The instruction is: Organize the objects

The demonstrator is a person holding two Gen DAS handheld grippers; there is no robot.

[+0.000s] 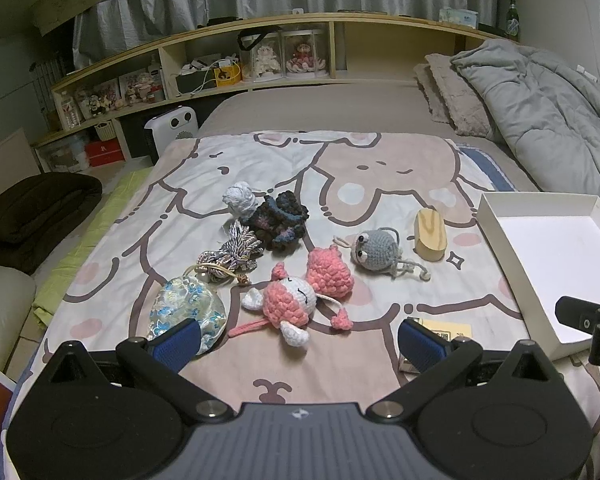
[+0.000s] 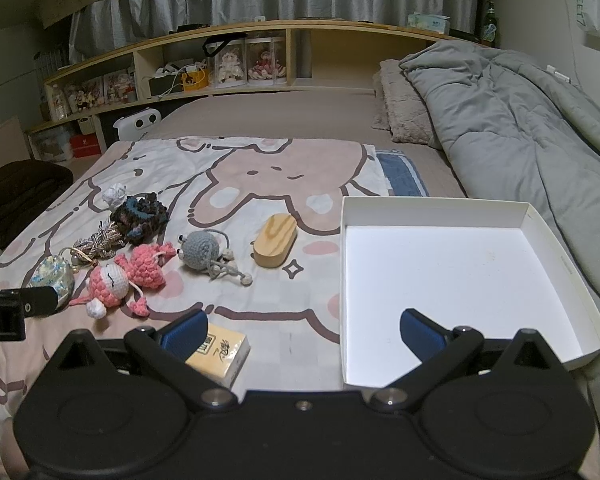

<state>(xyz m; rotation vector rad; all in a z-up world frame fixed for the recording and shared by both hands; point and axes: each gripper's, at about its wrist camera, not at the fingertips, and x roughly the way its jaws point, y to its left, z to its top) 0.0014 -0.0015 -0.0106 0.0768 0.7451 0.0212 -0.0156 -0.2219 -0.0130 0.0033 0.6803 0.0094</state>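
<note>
Small objects lie on a cartoon-print blanket (image 1: 340,364): a pink crochet doll (image 1: 296,300), a grey crochet frog (image 1: 374,250), a wooden oval block (image 1: 431,233), a dark crochet piece (image 1: 278,220), a pale yarn ball (image 1: 240,198), a tassel (image 1: 236,250), a floral pouch (image 1: 186,312) and a yellow tissue pack (image 2: 220,354). A white empty tray (image 2: 452,276) sits at the right. My left gripper (image 1: 300,340) is open, just in front of the pink doll. My right gripper (image 2: 304,330) is open between the tissue pack and the tray's near edge.
A grey duvet (image 2: 520,128) and pillow (image 2: 404,108) lie at the back right. A wooden shelf unit (image 1: 260,60) with boxed dolls stands behind the bed. A dark cushion (image 1: 36,208) and a white heater (image 1: 172,124) are on the floor at left.
</note>
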